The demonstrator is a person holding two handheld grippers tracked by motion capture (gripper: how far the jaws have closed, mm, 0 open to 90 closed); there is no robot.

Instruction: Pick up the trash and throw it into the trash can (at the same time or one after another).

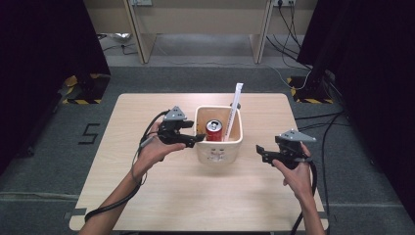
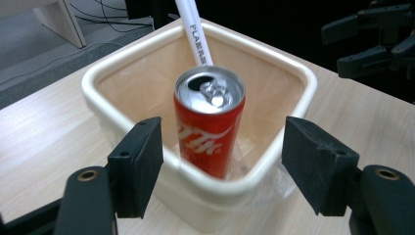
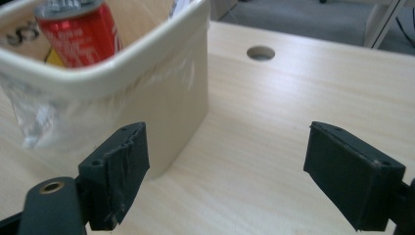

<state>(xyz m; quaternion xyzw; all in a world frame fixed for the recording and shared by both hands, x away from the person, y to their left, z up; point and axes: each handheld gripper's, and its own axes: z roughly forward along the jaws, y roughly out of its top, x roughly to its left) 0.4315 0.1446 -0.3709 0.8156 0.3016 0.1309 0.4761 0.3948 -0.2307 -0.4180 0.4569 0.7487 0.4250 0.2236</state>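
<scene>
A cream square bin (image 1: 218,152) stands mid-table on the wooden table (image 1: 195,196). Inside it a red drink can (image 1: 214,130) stands upright, and a long white tube (image 1: 234,110) leans out over the far right corner. My left gripper (image 1: 198,138) is at the bin's left rim, open. In the left gripper view its jaws stand wide on either side of the can (image 2: 209,127), over the near rim (image 2: 215,188), touching nothing. My right gripper (image 1: 260,152) hangs open to the right of the bin, apart from it. In the right gripper view the bin wall (image 3: 166,98) is just beyond its left jaw.
Clear plastic film (image 3: 34,122) clings to the bin's outer wall. A round cable hole (image 3: 260,53) pierces the tabletop behind the bin. Beyond the table are grey floor with cables (image 1: 293,34), a desk's legs (image 1: 139,39), and black curtains on both sides.
</scene>
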